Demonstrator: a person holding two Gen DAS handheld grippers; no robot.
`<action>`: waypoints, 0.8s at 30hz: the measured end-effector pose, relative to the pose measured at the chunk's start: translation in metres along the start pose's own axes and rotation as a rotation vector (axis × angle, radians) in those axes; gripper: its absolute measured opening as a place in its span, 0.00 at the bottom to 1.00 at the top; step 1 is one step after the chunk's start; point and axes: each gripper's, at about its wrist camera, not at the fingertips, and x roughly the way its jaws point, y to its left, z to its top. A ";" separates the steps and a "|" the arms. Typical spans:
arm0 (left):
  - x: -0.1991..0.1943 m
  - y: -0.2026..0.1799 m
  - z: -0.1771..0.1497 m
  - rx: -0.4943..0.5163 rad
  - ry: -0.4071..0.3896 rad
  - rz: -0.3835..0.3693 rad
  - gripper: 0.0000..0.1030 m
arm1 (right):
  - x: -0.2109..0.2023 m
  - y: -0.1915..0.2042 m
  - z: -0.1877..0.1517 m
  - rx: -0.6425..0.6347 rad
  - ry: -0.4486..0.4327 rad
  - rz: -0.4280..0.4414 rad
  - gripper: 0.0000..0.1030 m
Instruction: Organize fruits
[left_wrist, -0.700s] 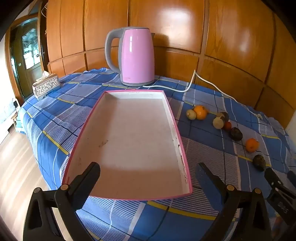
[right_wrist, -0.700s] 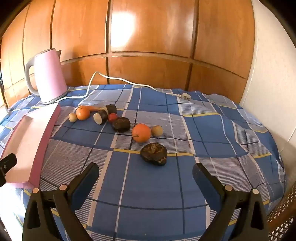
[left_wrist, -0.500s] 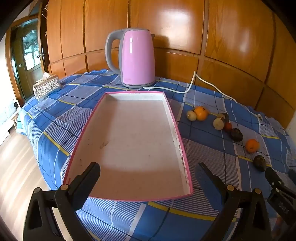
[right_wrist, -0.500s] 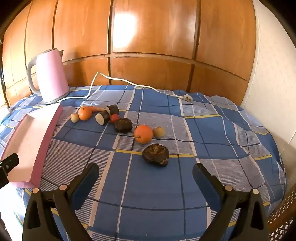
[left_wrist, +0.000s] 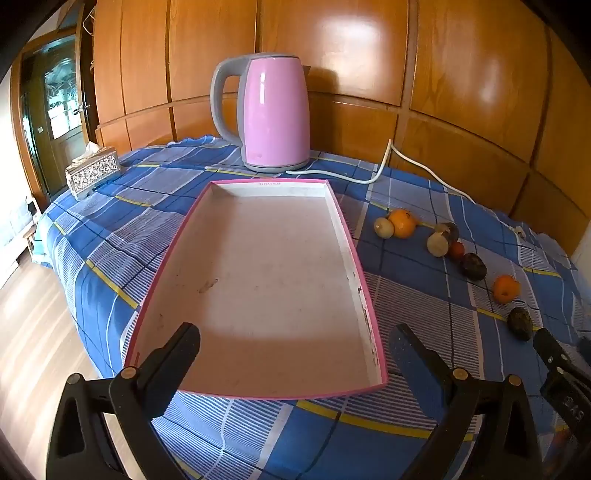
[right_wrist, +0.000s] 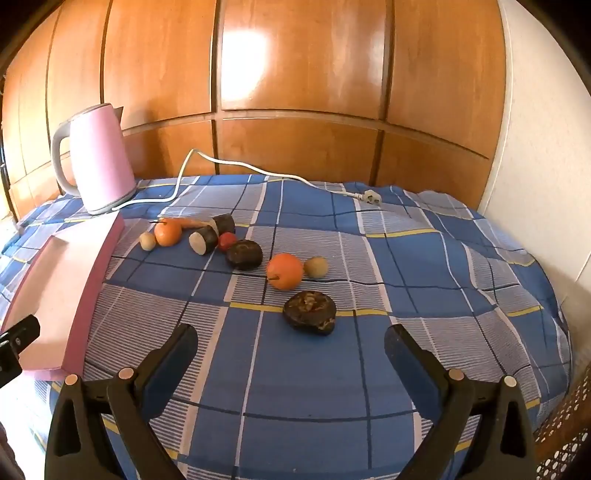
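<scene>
Plainly, the left black two-finger gripper (left_wrist: 293, 345) hangs with its jaws spread wide and holding nothing, poised over the near end of the shallow rectangular pink-rimmed tray with a pale stained floor (left_wrist: 352, 254), which lies on the blue plaid tablecloth (left_wrist: 110, 236) with nothing in it. Beyond the tray's far end stands the glossy pink electric kettle with a grey handle (left_wrist: 273, 114), its white power cord (right_wrist: 236, 164) trailing rightward across the cloth. The right black two-finger gripper (right_wrist: 290, 341) is likewise wide apart, gripping nothing and touching nothing, raised above the cloth just short of the fruits. These lie loose on the cloth to the right of the tray, in a ragged line running away from the kettle: a small tan round fruit (right_wrist: 147, 240) touching a stemmed orange tangerine (right_wrist: 168, 231), two dark cut cylinders with pale ends (right_wrist: 205, 239), a small red fruit (right_wrist: 226, 240), a dark wrinkled round fruit (right_wrist: 244, 254), a second orange tangerine (right_wrist: 285, 270) just beside another tan ball (right_wrist: 316, 266), and nearest the right gripper a dark flattened fruit with a crusted brown top (right_wrist: 310, 307).
</scene>
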 end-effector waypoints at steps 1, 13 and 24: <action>0.000 -0.001 0.001 0.000 0.001 0.000 1.00 | 0.000 0.000 0.000 0.002 0.001 0.000 1.00; -0.001 -0.003 0.001 0.003 0.005 -0.012 1.00 | -0.001 0.001 0.001 -0.008 -0.003 -0.003 1.00; -0.005 -0.003 0.003 -0.005 -0.001 -0.020 1.00 | -0.003 0.004 0.002 -0.023 -0.006 -0.005 1.00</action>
